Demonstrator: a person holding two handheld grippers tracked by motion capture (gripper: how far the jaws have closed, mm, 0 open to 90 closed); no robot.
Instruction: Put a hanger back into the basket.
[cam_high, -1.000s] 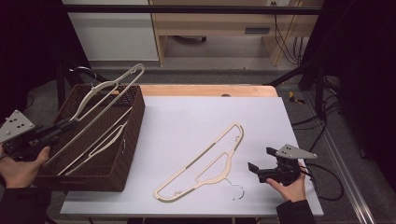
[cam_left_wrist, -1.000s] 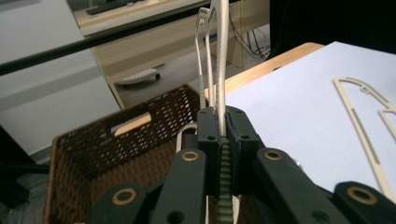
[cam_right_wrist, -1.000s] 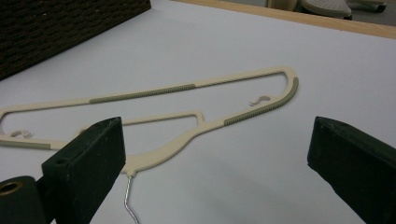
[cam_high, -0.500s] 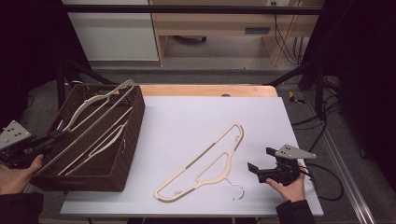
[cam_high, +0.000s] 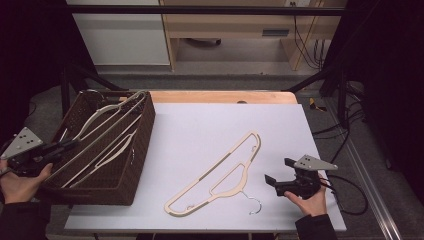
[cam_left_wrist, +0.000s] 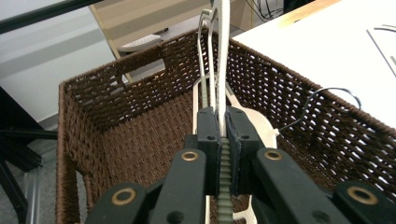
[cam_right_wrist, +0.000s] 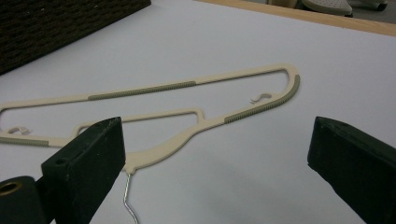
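Observation:
At the left edge of the table stands a dark wicker basket (cam_high: 146, 125) (cam_left_wrist: 140, 116). My left gripper (cam_high: 66, 145) (cam_left_wrist: 223, 126) reaches over its near left rim and is shut on one arm of a cream hanger (cam_high: 116, 112) (cam_left_wrist: 223, 56). This hanger slants across the basket's inside, with its far end at the back right corner. Another cream hanger (cam_high: 238, 184) (cam_right_wrist: 140, 90) lies flat on the white tabletop, its wire hook toward me. My right gripper (cam_high: 279, 171) (cam_right_wrist: 215, 149) rests just right of that hook, open, with nothing between its jaws.
More cream hangers (cam_high: 111, 152) lie in the basket under the held one. The white table surface (cam_high: 200, 125) has a wooden strip (cam_high: 225, 96) along its far edge. Beyond it are a cabinet and cables on the floor.
My left gripper has sunk and drawn back left with the hanger, which stuck up over the basket's rim before and now lies low inside it. The right gripper has kept still.

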